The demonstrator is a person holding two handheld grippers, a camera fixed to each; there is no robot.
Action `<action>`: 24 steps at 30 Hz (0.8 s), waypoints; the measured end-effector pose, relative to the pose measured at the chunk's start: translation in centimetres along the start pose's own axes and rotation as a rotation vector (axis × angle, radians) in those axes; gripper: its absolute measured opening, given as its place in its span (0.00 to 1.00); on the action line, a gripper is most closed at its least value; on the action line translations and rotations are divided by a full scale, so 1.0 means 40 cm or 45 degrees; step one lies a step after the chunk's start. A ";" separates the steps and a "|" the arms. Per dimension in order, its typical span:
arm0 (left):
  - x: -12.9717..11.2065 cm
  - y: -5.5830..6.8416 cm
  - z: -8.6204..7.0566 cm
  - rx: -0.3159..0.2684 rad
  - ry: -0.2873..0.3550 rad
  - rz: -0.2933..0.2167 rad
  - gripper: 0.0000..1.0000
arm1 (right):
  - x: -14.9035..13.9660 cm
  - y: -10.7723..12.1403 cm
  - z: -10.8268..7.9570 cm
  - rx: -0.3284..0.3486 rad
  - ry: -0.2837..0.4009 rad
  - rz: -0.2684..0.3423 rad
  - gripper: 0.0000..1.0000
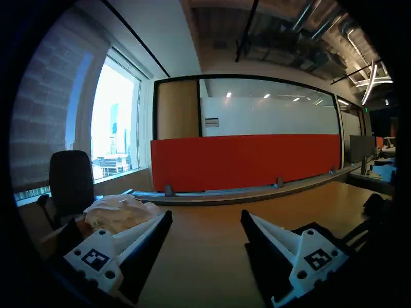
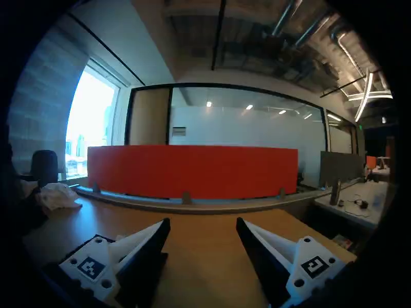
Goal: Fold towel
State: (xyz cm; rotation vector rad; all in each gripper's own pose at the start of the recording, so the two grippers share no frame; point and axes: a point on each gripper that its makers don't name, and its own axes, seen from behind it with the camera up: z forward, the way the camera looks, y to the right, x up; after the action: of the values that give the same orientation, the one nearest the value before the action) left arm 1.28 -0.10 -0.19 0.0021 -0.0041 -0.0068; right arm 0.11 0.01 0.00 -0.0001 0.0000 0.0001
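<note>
Left gripper (image 1: pixel 205 216) and right gripper (image 2: pixel 203 223) hover level over brown wooden desk (image 1: pixel 216 251), both jaws wide apart, empty.
Two grippers; one crumpled cream cloth towel (image 1: pixel 117 213) on the desk at left (by one black office chair (image 1: pixel 72 179)); one red divider panel (image 1: pixel 246 161) behind.

desk top (image 1: pixel 216 246) was wide open through the middle, bare wood from the near edge to the far one. the red divider (image 1: pixel 246 161) walled off the far side, left to right. on the left a crumpled towel (image 1: pixel 120 211) sat heaped up, black chair (image 1: pixel 71 182) behind it. a dark object (image 1: pixel 375 204) sat far right, couldn't tell what.
</note>
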 end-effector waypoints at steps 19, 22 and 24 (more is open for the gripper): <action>0.186 -0.017 -0.016 0.004 -0.039 -0.026 0.99 | 0.202 0.009 0.001 -0.011 0.009 -0.018 0.99; 0.193 -0.013 -0.017 -0.008 -0.053 -0.022 0.99 | 0.216 0.008 0.000 -0.012 0.006 -0.019 1.00; 0.194 -0.008 -0.017 -0.022 -0.068 -0.019 1.00 | 0.224 0.005 -0.001 -0.008 -0.001 -0.022 1.00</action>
State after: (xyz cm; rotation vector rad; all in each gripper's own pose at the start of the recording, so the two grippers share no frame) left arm 9.06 -0.48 -0.86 -0.0152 -0.0574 -0.0220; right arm 9.07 0.21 -0.03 -0.0061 -0.0007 -0.0175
